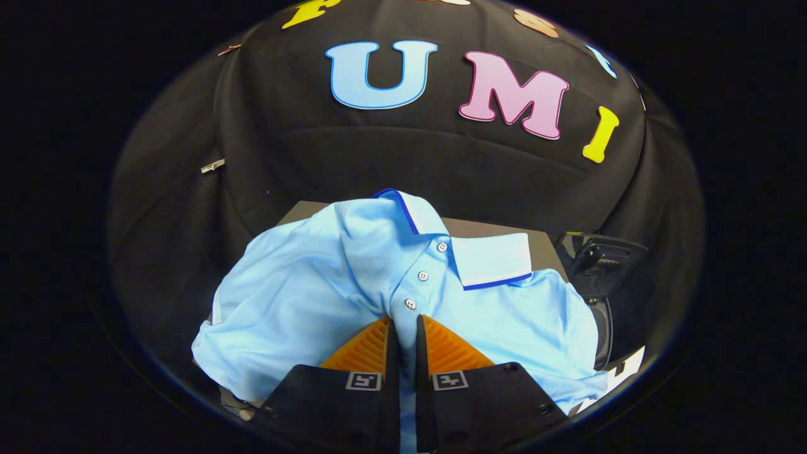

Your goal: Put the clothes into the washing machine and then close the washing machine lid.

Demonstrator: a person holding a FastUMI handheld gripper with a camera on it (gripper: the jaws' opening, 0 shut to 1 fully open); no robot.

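Observation:
A light blue polo shirt (302,296) with a white, dark-edged collar and small buttons hangs bunched just ahead of my fingers. My gripper (403,323) is shut on the shirt, pinching a fold of its button placket between the two fingertips. The cloth drapes to both sides of the fingers and hides most of the surface below. A dark machine part (599,258) with a rounded rim beneath it shows beyond the shirt's right side; I cannot tell whether it is the washing machine's lid.
A grey-brown tabletop (498,228) shows behind the collar. Black cloth walls close in the booth on all sides. A white patterned marker (621,372) lies at the lower right beside the shirt.

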